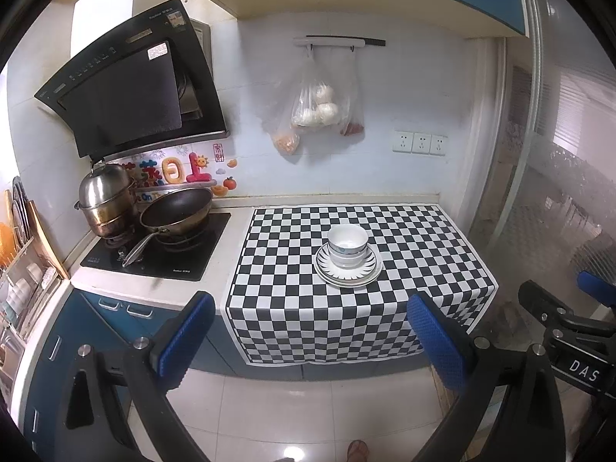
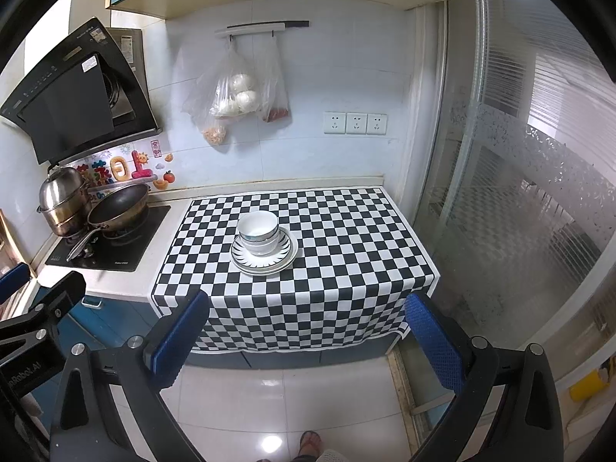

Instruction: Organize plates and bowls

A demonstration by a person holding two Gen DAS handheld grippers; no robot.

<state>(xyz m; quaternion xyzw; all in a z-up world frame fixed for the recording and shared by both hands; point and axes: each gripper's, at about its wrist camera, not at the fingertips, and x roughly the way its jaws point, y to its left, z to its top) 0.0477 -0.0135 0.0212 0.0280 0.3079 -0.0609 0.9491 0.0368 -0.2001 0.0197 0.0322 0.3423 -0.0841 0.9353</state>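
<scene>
Left claw [image 1: 308, 331]: wide, empty, held back over the floor. Right claw [image 2: 308, 331]: wide, empty, likewise short of the desk [image 2: 115, 277].

Cloth [image 2: 346, 269]: checked, draped over the desk front.

Plates [image 2: 264, 252]: stacked mid-cloth, patterned one uppermost. Bowls [image 2: 258, 231]: nested, standing on the plates.

Handling, judged: glazed ceramic, stiff, slick, breakable, the stack fairly heavy. Take bowls by the rim wall, one at a time; plates by the edge.

Beyond, left: pan [image 2: 119, 204], pot [image 2: 63, 200].
</scene>
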